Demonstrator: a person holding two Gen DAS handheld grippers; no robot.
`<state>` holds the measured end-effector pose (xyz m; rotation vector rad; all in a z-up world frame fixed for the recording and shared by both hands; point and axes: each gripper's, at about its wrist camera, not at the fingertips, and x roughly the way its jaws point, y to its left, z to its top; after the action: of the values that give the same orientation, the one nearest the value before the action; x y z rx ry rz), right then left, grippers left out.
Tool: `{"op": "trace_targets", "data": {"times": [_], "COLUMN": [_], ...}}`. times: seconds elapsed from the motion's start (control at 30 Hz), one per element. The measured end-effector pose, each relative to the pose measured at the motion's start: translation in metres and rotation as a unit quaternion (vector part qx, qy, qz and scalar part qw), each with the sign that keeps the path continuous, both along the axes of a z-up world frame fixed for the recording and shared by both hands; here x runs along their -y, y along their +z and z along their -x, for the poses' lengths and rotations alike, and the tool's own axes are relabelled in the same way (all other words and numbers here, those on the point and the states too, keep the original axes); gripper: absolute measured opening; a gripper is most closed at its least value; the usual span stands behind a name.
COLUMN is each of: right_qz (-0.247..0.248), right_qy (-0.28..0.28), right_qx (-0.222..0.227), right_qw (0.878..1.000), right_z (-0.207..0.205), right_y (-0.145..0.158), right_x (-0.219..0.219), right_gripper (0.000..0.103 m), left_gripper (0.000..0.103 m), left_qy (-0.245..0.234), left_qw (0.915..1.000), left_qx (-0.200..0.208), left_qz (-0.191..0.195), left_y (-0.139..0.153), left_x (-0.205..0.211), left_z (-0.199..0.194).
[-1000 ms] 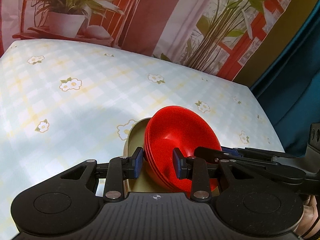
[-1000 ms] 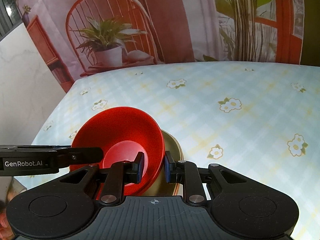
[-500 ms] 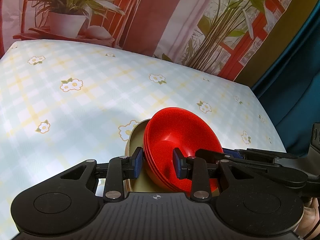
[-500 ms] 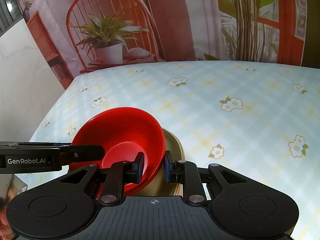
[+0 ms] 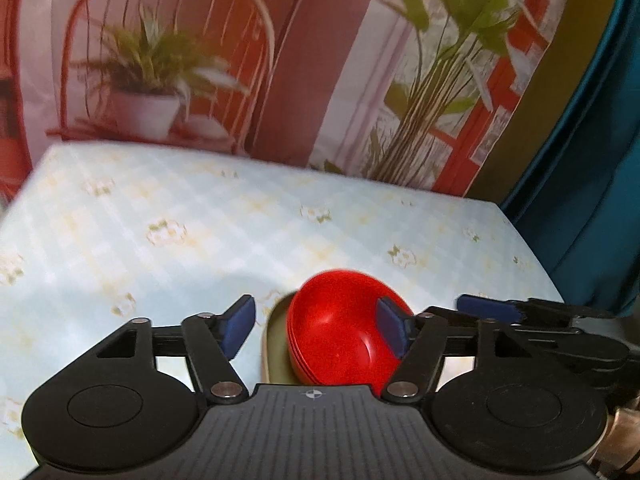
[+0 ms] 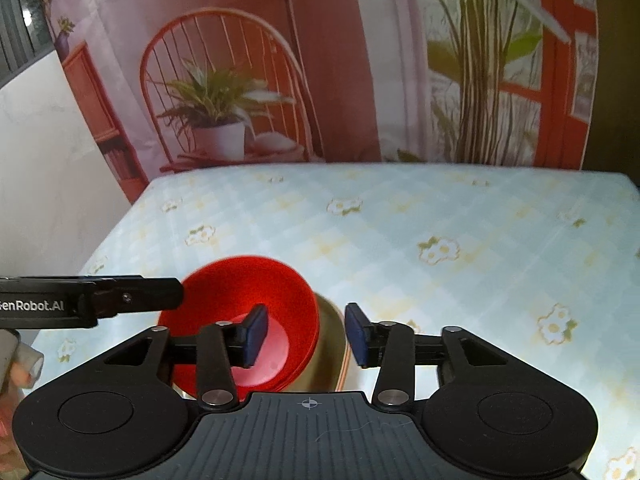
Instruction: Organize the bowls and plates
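A stack of red bowls (image 5: pixel 340 332) sits in a beige plate (image 5: pixel 276 354) on the flowered tablecloth. My left gripper (image 5: pixel 316 330) hovers over the stack's left rim. Its jaws are opening, and neither blue pad touches the bowls. In the right wrist view the same red bowls (image 6: pixel 248 292) and beige plate (image 6: pixel 332 344) lie below my right gripper (image 6: pixel 306 334). Its jaws are also opening, astride the right rims of bowls and plate, with the pads off them. A finger of the right gripper (image 5: pixel 488 309) shows at the right of the left view, and a finger of the left gripper (image 6: pixel 132 294) reaches in from the left.
The tablecloth (image 6: pixel 440 216) runs back to a printed backdrop (image 6: pixel 224 120) of a chair and plants. A teal curtain (image 5: pixel 592 160) hangs past the table's right edge and a white wall (image 6: pixel 52 152) stands at its left. A person's hand (image 6: pixel 16 364) shows at the lower left.
Both grippers were shut on the rims of the red bowls; now both stand open and have lifted up and back. The bowls and plate rest on the table.
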<state>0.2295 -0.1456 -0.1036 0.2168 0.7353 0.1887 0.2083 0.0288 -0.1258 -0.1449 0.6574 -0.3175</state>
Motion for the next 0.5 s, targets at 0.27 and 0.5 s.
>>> {"op": "trace_targets", "data": {"times": [0.27, 0.5], "right_qz": [0.021, 0.036], "right_qy": [-0.013, -0.025], "right_qx": [0.049, 0.105], "right_qw": [0.998, 0.993], "right_z": [0.030, 0.068], "right_y": [0.041, 0.083], "right_x": [0.006, 0.009], "right_gripper": [0.073, 0.101], "left_gripper": [0.096, 0.103], "left_qy": [0.028, 0.048], "left_qw": [0.9961, 0.9892], "left_qx": [0.076, 0.125], "left_qz": [-0.034, -0.059], "left_y": [0.044, 0.080], "left_x": [0.004, 0.014], "left_z": [0.046, 0.084]}}
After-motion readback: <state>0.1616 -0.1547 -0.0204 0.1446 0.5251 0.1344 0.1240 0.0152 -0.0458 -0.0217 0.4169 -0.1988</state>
